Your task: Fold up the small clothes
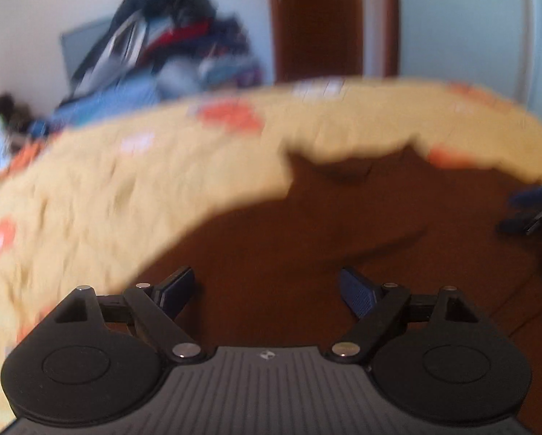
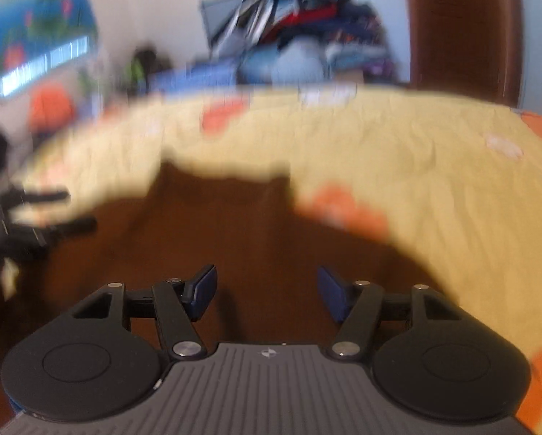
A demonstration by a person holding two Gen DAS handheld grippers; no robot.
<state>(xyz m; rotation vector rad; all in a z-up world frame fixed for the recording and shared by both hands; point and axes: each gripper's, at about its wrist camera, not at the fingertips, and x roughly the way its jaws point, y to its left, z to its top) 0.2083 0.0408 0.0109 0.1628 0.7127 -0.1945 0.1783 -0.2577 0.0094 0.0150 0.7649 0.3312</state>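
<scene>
Right now the brown garment (image 1: 343, 224) lies spread on the bed (image 1: 107, 188), directly ahead of both tongs; in the right wrist view the same garment (image 2: 205, 232) fills the middle ground. Its far edge shows two small points with a dip between them, perhaps a neckline or a waistband, but the blur makes it hard to say which kind of clothing it is. It looks mostly flat, with a few creases, and no fold is clearly visible in it, so the folding seems to be at its start or between steps, with all or most of the work left.

The left tongs (image 1: 267, 290) stand apart and hold nothing, hovering low over the near part of the cloth. The right tongs (image 2: 267, 290) are likewise apart and empty over the near edge. Each pair shows at the edge of the other's view, the right tongs (image 1: 532, 214) on one side and the left tongs (image 2: 49, 210) on the other, so they flank the garment.

Under the garment, the bed carries a yellow cover with orange and white flowers. Beyond it sits a heap of clothes (image 1: 176, 47) against the wall, a brown door (image 1: 318, 18) and, in the right wrist view, a blue poster (image 2: 35, 32).
</scene>
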